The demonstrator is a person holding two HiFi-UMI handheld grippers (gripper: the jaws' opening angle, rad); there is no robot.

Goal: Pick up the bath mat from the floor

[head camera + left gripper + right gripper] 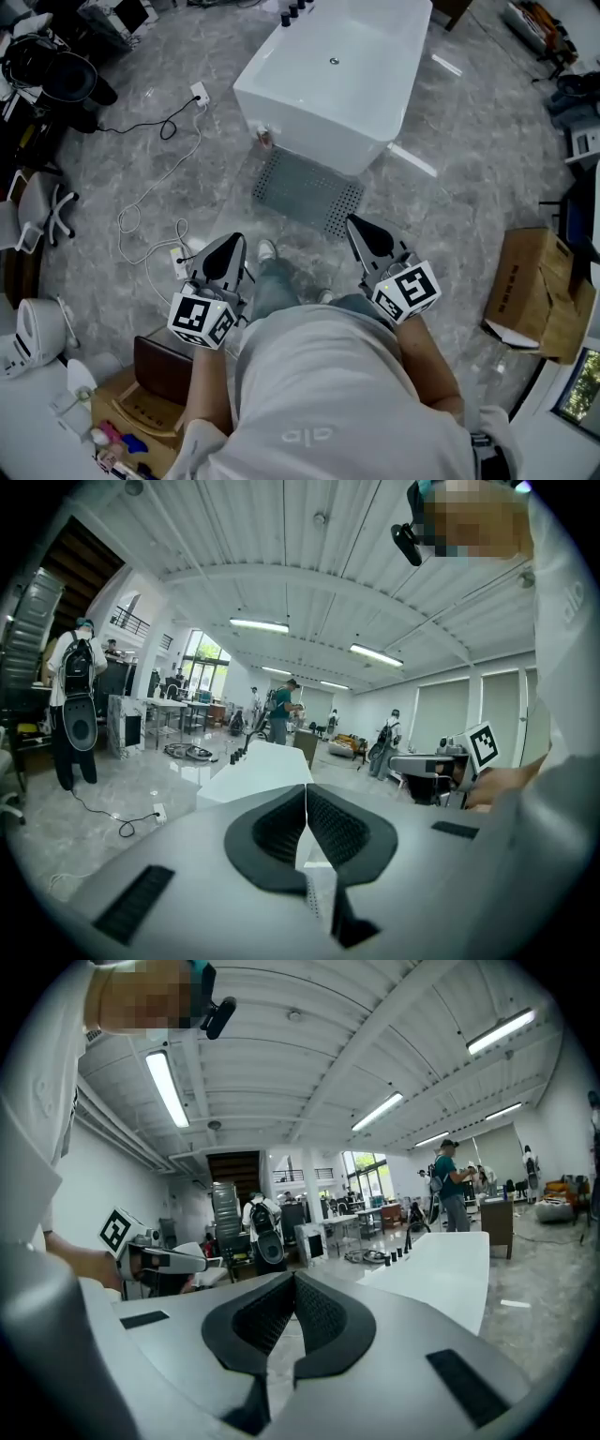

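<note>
The bath mat point(307, 192) is a grey perforated rectangle lying flat on the marble floor, against the near side of a white bathtub point(337, 80). My left gripper point(234, 242) and right gripper point(354, 223) are held side by side at waist height, short of the mat's near edge and not touching it. Both point level across the room. In the left gripper view the left gripper point(306, 794) has its dark pads pressed together with nothing between them. The right gripper point(293, 1283) looks the same in its own view. The mat is hidden in both gripper views.
A white cable and power strip point(150, 206) trail over the floor at left. An office chair point(47, 211) stands further left, and a cardboard box point(530, 281) at right. A brown box point(164, 370) is by my left leg. People point(75, 696) stand about the room.
</note>
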